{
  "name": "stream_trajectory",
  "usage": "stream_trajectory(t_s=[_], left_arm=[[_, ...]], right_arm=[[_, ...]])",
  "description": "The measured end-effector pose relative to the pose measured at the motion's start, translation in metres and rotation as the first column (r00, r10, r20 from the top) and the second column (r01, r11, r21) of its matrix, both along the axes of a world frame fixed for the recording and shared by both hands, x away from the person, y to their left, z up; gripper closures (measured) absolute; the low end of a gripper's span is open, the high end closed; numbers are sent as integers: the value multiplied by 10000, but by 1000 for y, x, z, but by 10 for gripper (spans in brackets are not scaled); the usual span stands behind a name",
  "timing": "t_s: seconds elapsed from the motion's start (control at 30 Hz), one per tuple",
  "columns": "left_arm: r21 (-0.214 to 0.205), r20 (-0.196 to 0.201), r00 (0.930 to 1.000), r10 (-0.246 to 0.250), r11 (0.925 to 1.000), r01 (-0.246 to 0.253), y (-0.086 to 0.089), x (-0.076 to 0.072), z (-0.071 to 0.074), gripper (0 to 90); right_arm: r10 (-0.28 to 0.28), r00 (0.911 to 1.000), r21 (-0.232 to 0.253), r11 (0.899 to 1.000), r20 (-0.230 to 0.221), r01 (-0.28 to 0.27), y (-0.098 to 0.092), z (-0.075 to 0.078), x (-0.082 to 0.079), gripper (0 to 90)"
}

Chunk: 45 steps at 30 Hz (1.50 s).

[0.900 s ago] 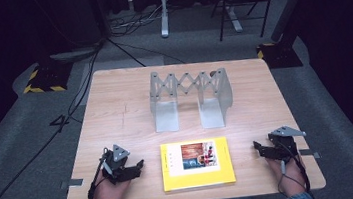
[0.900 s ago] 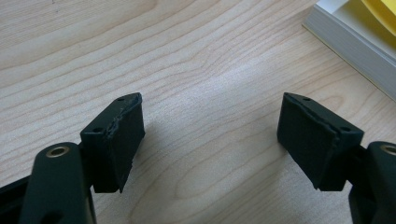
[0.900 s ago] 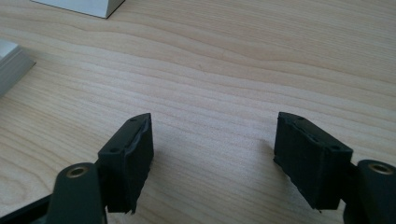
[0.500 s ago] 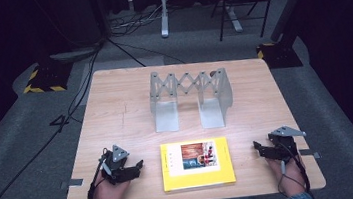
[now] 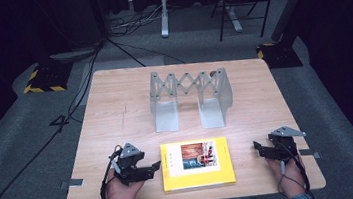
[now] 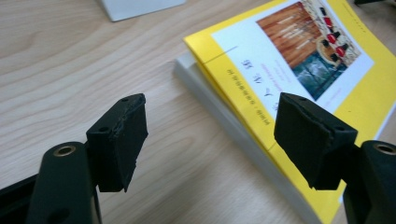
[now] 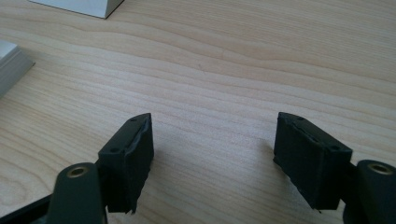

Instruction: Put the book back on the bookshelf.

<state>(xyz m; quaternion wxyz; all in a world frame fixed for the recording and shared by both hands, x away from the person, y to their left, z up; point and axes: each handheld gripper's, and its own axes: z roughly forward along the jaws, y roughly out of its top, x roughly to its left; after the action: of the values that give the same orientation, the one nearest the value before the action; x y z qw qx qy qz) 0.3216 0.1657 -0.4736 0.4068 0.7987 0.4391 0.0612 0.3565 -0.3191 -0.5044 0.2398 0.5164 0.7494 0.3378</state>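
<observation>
Jaws of both grippers stand apart, holding nothing; left gripper (image 5: pixel 153 167) just beside the yellow book (image 5: pixel 197 163), right gripper (image 5: pixel 258 148) near its other side; rack (image 5: pixel 190 98) behind on the table (image 5: pixel 115 111)

books: 1 (image 5: pixel 197 163) | metal racks: 1 (image 5: pixel 190 98) | hand-held grippers: 2 (image 5: pixel 156 165) (image 5: pixel 256 147)

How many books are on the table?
1. The yellow book lies flat near the table's front edge, between the left tool and the right tool. Nothing looks hidden behind the metal rack.
</observation>
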Motion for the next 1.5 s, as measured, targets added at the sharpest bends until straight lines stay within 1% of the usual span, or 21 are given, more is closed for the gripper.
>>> stream_trajectory(t_s=[0.17,0.2,0.23,0.3,0.37,0.4,0.43,0.53,0.63,0.73,0.77,0.83,0.87,0.93,1.03,1.13,1.17,1.33,1.37,1.4,1.5], left_arm=[[35,-558,9976,-411,9991,414,-16,4,-6,265],[35,-558,9976,-411,9991,414,-16,4,-6,266],[168,-731,9951,-673,9975,687,-22,6,-8,269],[243,-795,9940,-750,9967,772,-25,7,-9,276],[454,-1007,9901,-973,9937,1023,-33,9,-13,280],[454,-1007,9901,-973,9937,1023,-33,9,-13,282],[405,-1191,9873,-1053,9930,1108,-36,11,-15,285],[371,-1266,9865,-1040,9933,1094,-36,12,-15,289],[372,-1212,9878,-983,9939,1034,-35,13,-15,313],[312,-1226,9882,-918,9949,963,-35,15,-17,313],[201,-1176,9894,-847,9959,877,-33,16,-17,324],[180,-918,9931,-736,9970,755,-34,14,-15,348],[202,-770,9935,-842,9961,860,-33,13,-14,355],[153,-708,9938,-861,9961,874,-33,12,-13,367],[23,-387,9957,-846,9964,848,-33,10,-9,380],[-14,-390,9953,-887,9961,887,-34,9,-9,396],[47,-389,9951,-908,9958,910,-37,10,-10,395],[59,-336,9961,-821,9966,823,-40,10,-10,411],[57,-250,9970,-732,9973,734,-40,10,-10,421],[111,-131,9972,-742,9972,743,-41,9,-9,428],[59,306,9963,-805,9968,803,-42,6,-6,449]], right_arm=[[-18,10000,-2,10000,-4,18,0,0,0,287],[-18,10000,-2,10000,-4,18,0,0,0,287],[-25,10000,-3,10000,-4,25,0,0,0,287],[-12,10000,-8,10000,7,12,0,0,0,287],[-22,10000,-1,10000,11,22,0,0,0,287],[-22,10000,-1,10000,11,22,0,0,0,287],[-32,10000,-2,10000,15,32,0,0,0,288],[-35,10000,0,10000,14,35,1,0,0,288],[-37,10000,-6,10000,8,37,1,0,-1,288],[-16,10000,-17,10000,17,17,1,0,-1,288],[-11,10000,-19,10000,18,11,1,0,-1,288],[-9,10000,-19,10000,19,9,1,0,-1,288],[-1,10000,-23,10000,23,1,1,0,-1,288],[1,10000,-25,10000,24,-1,1,0,-1,288],[-4,10000,-21,10000,20,4,1,0,-1,287],[0,10000,-24,10000,24,0,1,0,-1,288],[0,10000,-25,10000,23,0,1,0,-1,288],[-8,10000,-24,10000,30,8,1,0,-1,288],[-8,10000,-23,10000,29,8,2,0,-1,288],[-9,10000,-23,10000,29,9,2,0,-1,288],[12,10000,-26,10000,38,-12,2,0,0,288]])
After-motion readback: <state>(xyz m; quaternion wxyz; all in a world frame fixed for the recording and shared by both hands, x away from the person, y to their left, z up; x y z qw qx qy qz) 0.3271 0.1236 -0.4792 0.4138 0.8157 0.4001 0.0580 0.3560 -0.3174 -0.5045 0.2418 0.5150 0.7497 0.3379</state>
